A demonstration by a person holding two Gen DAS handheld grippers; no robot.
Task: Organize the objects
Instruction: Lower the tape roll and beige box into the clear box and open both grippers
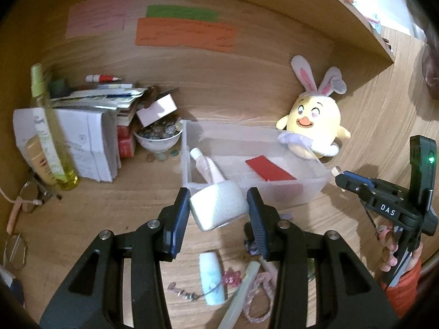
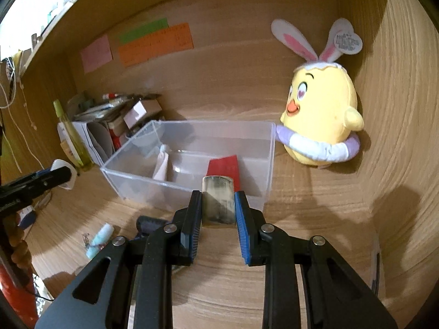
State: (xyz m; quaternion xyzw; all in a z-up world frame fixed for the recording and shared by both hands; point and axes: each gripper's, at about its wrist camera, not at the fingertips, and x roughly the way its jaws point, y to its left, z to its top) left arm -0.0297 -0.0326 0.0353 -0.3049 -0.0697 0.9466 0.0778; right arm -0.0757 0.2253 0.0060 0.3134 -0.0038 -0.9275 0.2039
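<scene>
My left gripper [image 1: 218, 195] is shut on a white roll of tape [image 1: 219, 208] and holds it just in front of a clear plastic box [image 1: 307, 192]. Inside the box lie a pink-and-white tube [image 1: 208, 167] and a red card [image 1: 270, 170]. My right gripper [image 2: 217, 196] is shut on a pale, translucent flat-ended object [image 2: 218, 205] at the near wall of that box [image 2: 142, 186]. In the left wrist view the right gripper [image 1: 340, 176] hangs to the right of the box. The right wrist view catches the left gripper [image 2: 61, 176] with the roll [image 2: 65, 168] at the left edge.
A yellow plush chick [image 2: 321, 109] with bunny ears leans in the back right corner. Back left stand a paper stack [image 1: 87, 142], a bowl of pebbles [image 1: 159, 134] and a yellow-green spray bottle [image 1: 52, 137]. A light-blue tube [image 1: 211, 279], a braided cord [image 1: 260, 296] and glasses [image 1: 27, 194] lie on the desk.
</scene>
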